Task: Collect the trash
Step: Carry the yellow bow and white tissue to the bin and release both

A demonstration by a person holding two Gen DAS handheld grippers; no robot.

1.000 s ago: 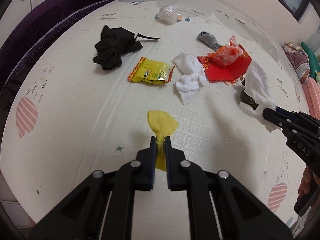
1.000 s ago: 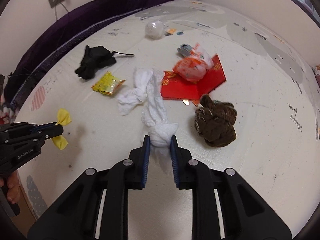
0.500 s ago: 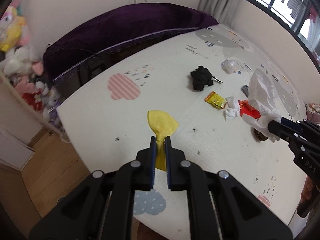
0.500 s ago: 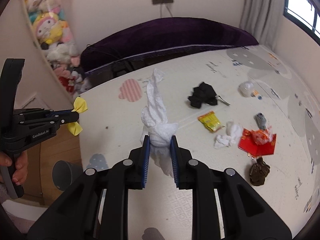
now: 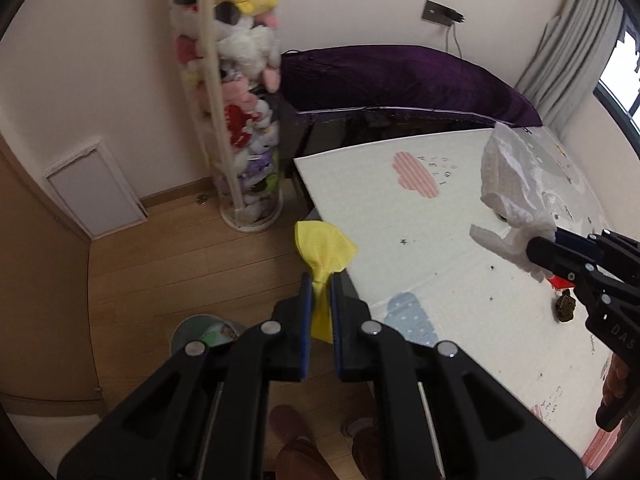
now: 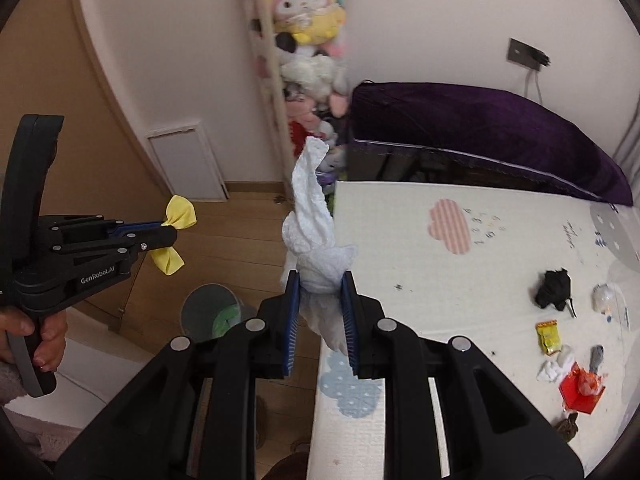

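A crumpled white tissue is pinched at its bunched middle by the right gripper; a yellow scrap is clamped by the left gripper. Both are judged light, limp, easily held, above the floor near the grey bin.

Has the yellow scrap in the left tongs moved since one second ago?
Yes. The yellow scrap has left the mat and now hangs over the wood floor, near the bin.
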